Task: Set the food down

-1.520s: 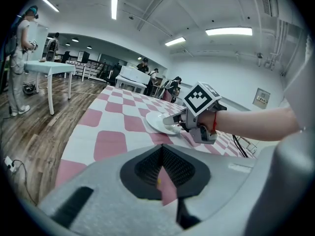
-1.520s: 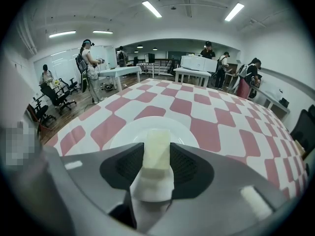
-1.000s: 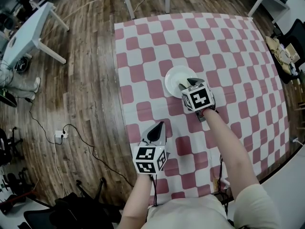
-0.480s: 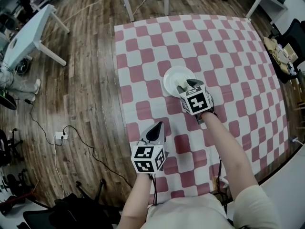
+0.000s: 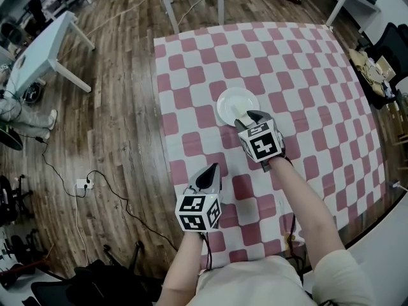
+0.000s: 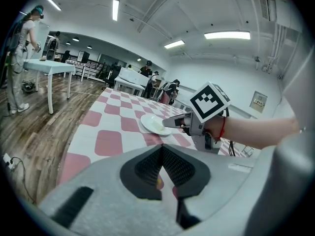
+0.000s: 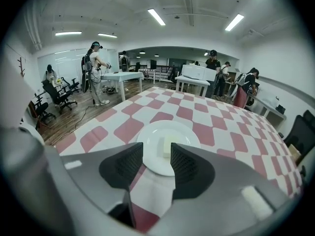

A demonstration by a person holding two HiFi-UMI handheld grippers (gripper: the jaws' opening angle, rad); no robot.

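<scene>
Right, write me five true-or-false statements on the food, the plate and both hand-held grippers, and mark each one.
1. The pale block of food lies on the white plate. True.
2. The right hand-held gripper grips the food. False: its jaws stand apart and are closing slightly with nothing between them. The food lies on the plate just beyond them.
3. The left hand-held gripper has its jaws together. True.
4. The tablecloth is blue and striped. False: it is checked in pink and white.
5. The left hand-held gripper hangs over the plate. False: it sits nearer the person, off to the plate's left.
</scene>
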